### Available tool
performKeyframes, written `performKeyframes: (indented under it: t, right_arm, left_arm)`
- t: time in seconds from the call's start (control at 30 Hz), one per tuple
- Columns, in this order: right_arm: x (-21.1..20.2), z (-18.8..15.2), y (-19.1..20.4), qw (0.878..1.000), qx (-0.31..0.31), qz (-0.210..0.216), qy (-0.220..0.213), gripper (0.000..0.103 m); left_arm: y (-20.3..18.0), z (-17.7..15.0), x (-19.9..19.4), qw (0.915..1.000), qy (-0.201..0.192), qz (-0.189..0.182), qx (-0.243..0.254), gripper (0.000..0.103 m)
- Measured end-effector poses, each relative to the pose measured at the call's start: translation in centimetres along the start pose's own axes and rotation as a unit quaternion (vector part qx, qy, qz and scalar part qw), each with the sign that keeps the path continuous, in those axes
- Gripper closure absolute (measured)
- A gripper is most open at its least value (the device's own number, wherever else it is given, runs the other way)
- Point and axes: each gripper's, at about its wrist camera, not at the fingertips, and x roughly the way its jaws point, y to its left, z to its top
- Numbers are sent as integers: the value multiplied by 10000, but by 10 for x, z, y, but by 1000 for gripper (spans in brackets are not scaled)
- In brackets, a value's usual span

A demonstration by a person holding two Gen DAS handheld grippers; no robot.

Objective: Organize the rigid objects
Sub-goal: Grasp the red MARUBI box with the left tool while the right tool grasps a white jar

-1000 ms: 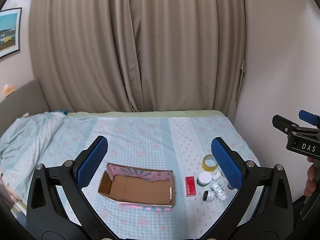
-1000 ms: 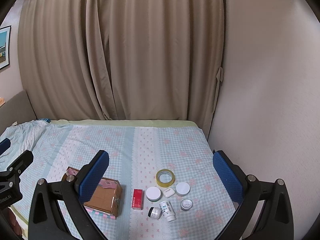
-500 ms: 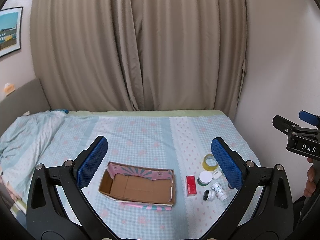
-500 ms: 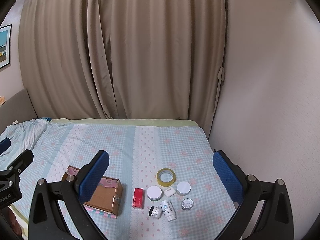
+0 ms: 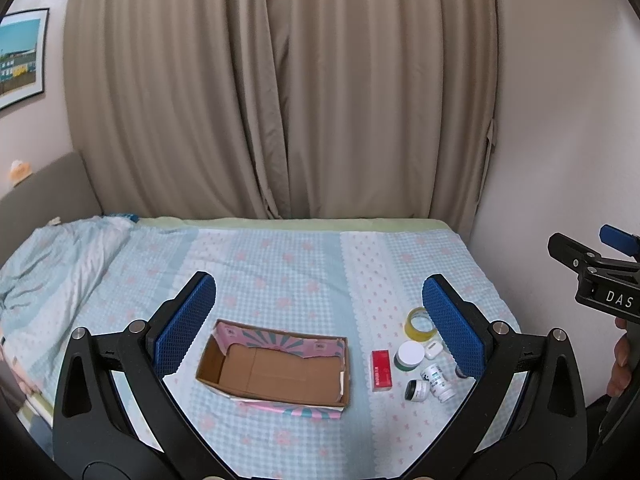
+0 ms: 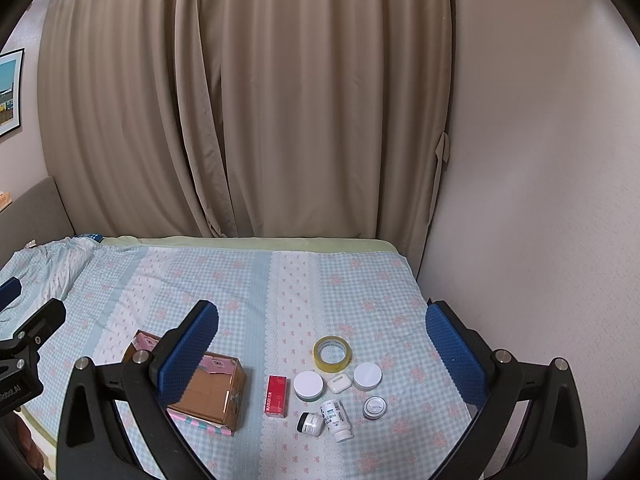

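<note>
— What was seen of the room?
— A bed covered with a light blue checked sheet (image 6: 248,280) was set against beige pleated curtains (image 6: 248,100) and a plain wall.

— How were the tools held?
— The left gripper (image 5: 320,320) was held above the bed with its blue-padded fingers (image 5: 186,322) spread wide and nothing between them. The right gripper (image 6: 322,344) was likewise spread wide and empty, raised over the sheet.

— What lay beneath them?
— Below the left gripper an open cardboard box with pink patterned flaps (image 5: 276,368) was seen, nothing visible in it. Just beside it, to the right, a small red carton (image 6: 276,396) was laid flat. Near that, a white-lidded green jar (image 6: 308,386), a white earbud case (image 6: 339,383) and a second white round jar (image 6: 367,376) were grouped closely. Behind them a roll of yellowish clear tape (image 6: 332,354) was lying flat. In front, a white pill bottle on its side (image 6: 337,420), a small dark jar with a white label (image 6: 310,424) and a small round metal-topped tin (image 6: 374,407) were found.

— Was anything else noted?
— A hand (image 5: 620,364) was seen on the right gripper's handle.
</note>
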Motion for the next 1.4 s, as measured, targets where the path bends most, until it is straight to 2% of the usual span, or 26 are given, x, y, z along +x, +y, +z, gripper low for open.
performKeyframes:
  t: [0.17, 0.37, 0.57, 0.73, 0.87, 1.03, 1.17, 1.2, 1.4]
  right_arm:
    - [-2, -2, 2, 10000, -2, 7, 13, 0]
    - [4, -1, -6, 9998, -94, 16, 191, 0]
    - [45, -12, -35, 9979, -240, 90, 597, 0]
    - [104, -45, -64, 9949, -304, 133, 955, 0]
    - [154, -76, -82, 9917, -242, -34, 1261, 0]
    - [217, -112, -103, 9855, -101, -87, 1690, 0]
    - [270, -144, -114, 9789, -151, -133, 2032, 0]
    - [282, -151, -116, 9770, -147, -124, 2123, 0]
    - [354, -198, -125, 9636, -151, -96, 2666, 0]
  left_arm:
    - [-5, 0, 4, 10000, 76, 28, -11, 1]
    - [-16, -4, 26, 9990, 406, -102, -158, 1]
    - [-53, -31, 83, 9937, 1097, -105, -214, 1]
    - [-88, -75, 141, 9871, 1584, -145, -173, 1]
    - [-107, -116, 193, 9799, 1971, -260, -172, 1]
    - [-138, -171, 264, 9707, 2384, -251, 152, 1]
    - [-154, -213, 319, 9594, 2794, -183, 351, 1]
    - [-160, -225, 334, 9556, 2906, -122, 462, 5]
    - [-170, -272, 385, 9437, 3239, 132, 656, 7]
